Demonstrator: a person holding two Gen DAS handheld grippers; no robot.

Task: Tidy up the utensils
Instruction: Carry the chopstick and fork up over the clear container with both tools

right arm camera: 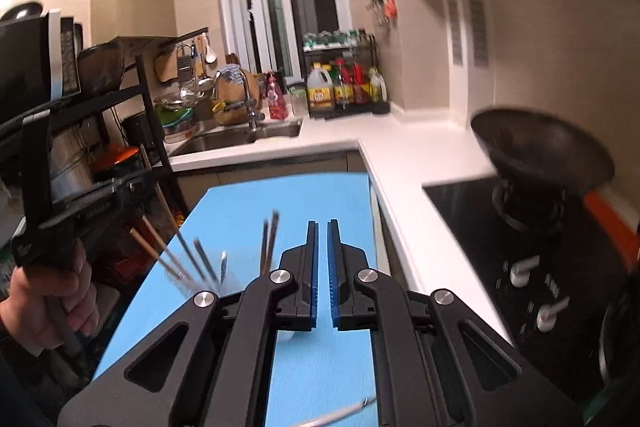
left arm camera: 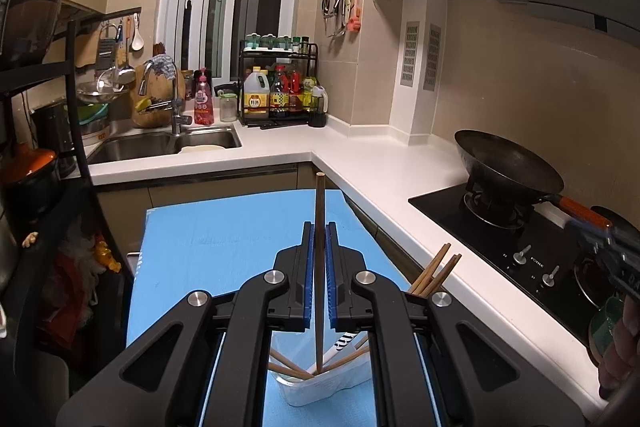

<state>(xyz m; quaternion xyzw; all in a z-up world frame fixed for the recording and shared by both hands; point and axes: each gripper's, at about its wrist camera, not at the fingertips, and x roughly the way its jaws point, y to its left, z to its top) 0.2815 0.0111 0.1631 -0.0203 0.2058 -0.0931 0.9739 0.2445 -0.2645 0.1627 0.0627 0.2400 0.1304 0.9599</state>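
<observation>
Left wrist view: the left gripper clamps 1 chopstick upright, its lower tip in the clear cup on the blue mat (other chopsticks already lean inside). Releasing it tilted could tip the cup.

Right wrist view: blurred; the right gripper seems nearly closed, empty.

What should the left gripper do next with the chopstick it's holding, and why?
Probably open the left gripper and let go. It is shut on the chopstick, which stands upright with its lower tip already down inside the clear container among the other chopsticks. A short drop should settle it there. The right gripper holds nothing.
</observation>
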